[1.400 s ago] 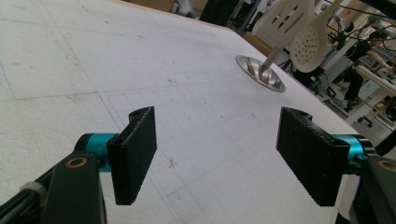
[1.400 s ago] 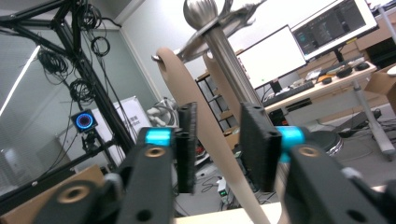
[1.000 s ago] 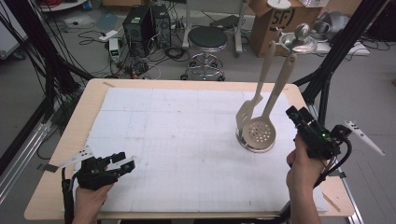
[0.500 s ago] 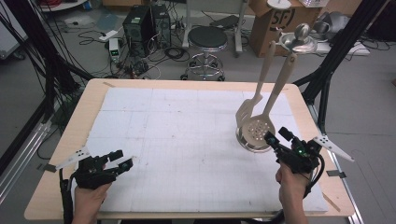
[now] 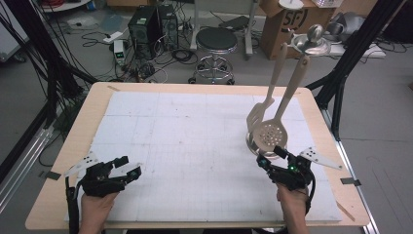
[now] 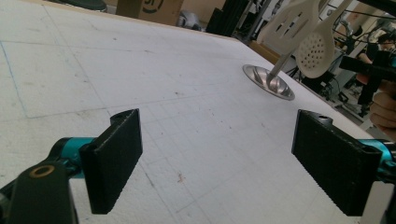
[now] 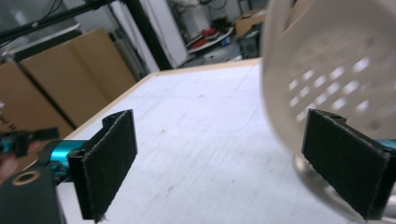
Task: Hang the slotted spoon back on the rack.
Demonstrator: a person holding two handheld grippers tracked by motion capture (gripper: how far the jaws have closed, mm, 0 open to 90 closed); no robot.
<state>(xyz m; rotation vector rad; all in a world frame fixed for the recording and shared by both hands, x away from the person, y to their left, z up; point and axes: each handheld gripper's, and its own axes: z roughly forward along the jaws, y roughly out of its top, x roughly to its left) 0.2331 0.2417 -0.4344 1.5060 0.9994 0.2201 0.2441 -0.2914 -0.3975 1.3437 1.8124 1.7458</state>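
Note:
A beige perforated spoon (image 5: pixel 268 136) and a beige slotted spatula (image 5: pixel 256 116) hang from a metal stand whose round silver base (image 5: pixel 250 143) rests on the right of the white mat. My right gripper (image 5: pixel 270 157) is open just in front of the spoon's head, close to it and not touching. In the right gripper view the spoon head (image 7: pixel 336 70) looms blurred behind the right jaw of the open gripper (image 7: pixel 219 163). My left gripper (image 5: pixel 129 165) rests open at the near left corner, holding nothing. In the left gripper view, past the open gripper (image 6: pixel 219 158), stand the base (image 6: pixel 268 81), the spoon (image 6: pixel 317 51) and the spatula (image 6: pixel 292 21).
The white mat (image 5: pixel 185 141) covers most of the wooden table (image 5: pixel 83 126). The stand's top disc and ball (image 5: pixel 311 39) overhang the far right edge. Beyond the table are a stool (image 5: pixel 216 41), cardboard boxes and cables on the floor.
My right gripper has swung left and forward from the table's right edge, up to the spoon head. The left gripper has barely shifted.

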